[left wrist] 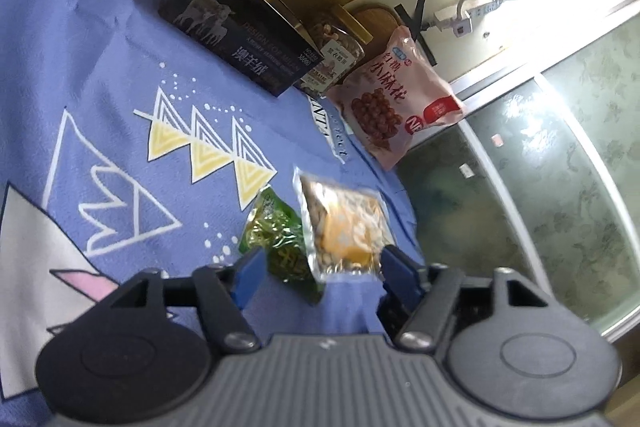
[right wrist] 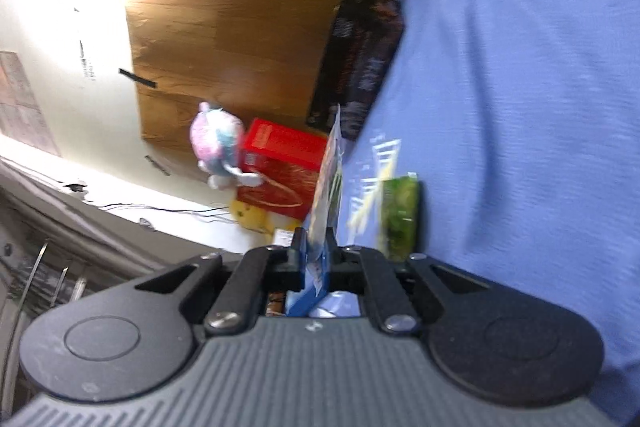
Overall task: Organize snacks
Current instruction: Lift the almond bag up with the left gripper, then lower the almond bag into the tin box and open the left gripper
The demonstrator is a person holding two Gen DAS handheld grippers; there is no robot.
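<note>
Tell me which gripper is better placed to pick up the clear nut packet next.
Left. The left gripper is open, its jaws either side of the clear nut packet on the blue cloth. The right gripper is shut on a thin snack packet, so it isn't free.

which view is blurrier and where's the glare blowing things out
Right wrist view: motion-smeared, the green snack packet and blue cloth streaked; glare washes the upper-left wall. Left wrist view: sharper, pink bag print readable, but window light burns out the top-right corner; fisheye bends the edges.
</note>
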